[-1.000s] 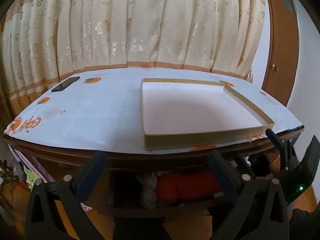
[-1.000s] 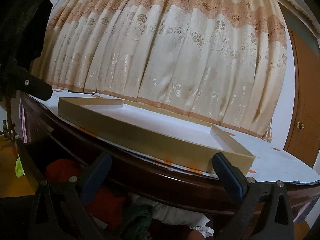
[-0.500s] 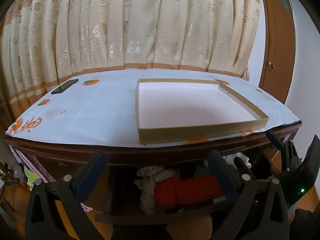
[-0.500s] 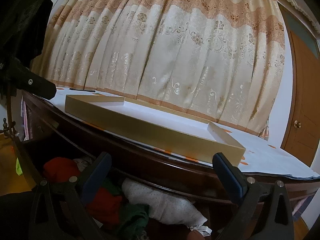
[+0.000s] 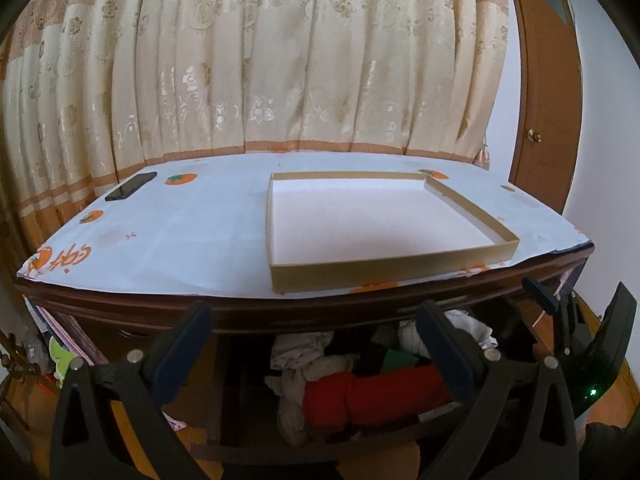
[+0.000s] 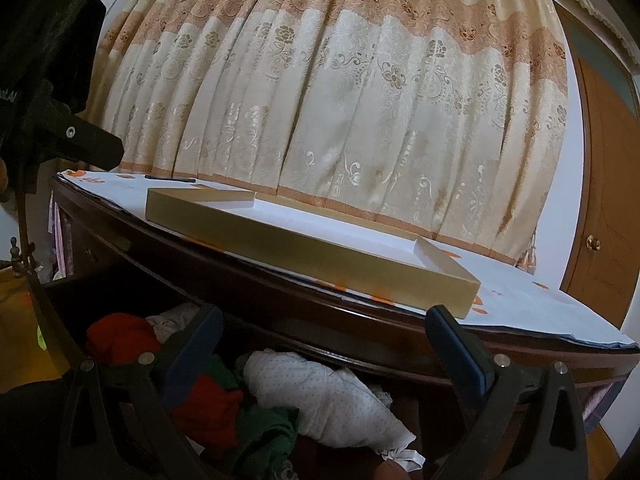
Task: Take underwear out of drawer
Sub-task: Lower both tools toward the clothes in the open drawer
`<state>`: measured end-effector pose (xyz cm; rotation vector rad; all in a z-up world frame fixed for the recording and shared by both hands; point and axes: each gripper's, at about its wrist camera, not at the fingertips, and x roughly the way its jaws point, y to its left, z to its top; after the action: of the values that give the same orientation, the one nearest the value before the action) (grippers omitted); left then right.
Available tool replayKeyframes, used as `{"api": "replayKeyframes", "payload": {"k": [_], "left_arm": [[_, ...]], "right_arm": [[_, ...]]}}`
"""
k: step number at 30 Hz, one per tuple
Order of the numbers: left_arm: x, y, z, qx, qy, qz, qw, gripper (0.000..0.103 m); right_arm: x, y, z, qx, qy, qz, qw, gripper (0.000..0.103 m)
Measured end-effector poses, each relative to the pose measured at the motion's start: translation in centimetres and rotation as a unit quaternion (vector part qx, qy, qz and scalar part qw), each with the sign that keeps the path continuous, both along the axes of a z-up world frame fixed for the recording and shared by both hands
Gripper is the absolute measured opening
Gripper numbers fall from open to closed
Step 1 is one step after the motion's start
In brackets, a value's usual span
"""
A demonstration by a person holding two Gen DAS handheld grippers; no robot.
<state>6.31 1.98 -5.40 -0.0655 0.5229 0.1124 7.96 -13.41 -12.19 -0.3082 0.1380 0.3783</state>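
Red roll (image 5: pixel 380 400), white dotted underwear (image 6: pixel 332 400)

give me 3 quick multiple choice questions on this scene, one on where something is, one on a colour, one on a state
1. Where does the phone lie?
A. inside the shallow box
B. on the tabletop's far left, near the curtain
C. in the drawer

2. What colour is the rolled garment nearest the left gripper?
A. red
B. blue
C. yellow

3. What state is the drawer in?
A. shut
B. taken out and set on the table
C. pulled open, clothes showing

Answers:
1 B: it lies on the white table cover, left of the shallow box.
2 A: the roll is plainly red.
3 C: the white dotted garment and others lie exposed under the table edge.
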Motion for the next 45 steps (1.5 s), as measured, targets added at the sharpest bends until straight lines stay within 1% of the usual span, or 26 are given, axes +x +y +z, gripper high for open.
{"api": "replayKeyframes", "payload": {"k": [10,40,45], "left_arm": [[-0.8,-0.1,0.6,0.004,-0.008,-0.001,1.0000,0.103],[-1.5,-0.6,1.0,0.010,-0.013,-0.004,0.9999,0.103],[-1.6,-0.7,1.1,0.010,-0.014,-0.004,0.9998,0.103]], "right_arm": [[-1.7,-0.3,-0.1,-0.001,0.009,0.002,1.000,0.102],[-3.5,-0.4,1.0,-0.023,0.036,0.017,0.999,0.102],[-3.6,-0.4,1.1,-0.028,0.051,0.022,0.998,0.102]]}}
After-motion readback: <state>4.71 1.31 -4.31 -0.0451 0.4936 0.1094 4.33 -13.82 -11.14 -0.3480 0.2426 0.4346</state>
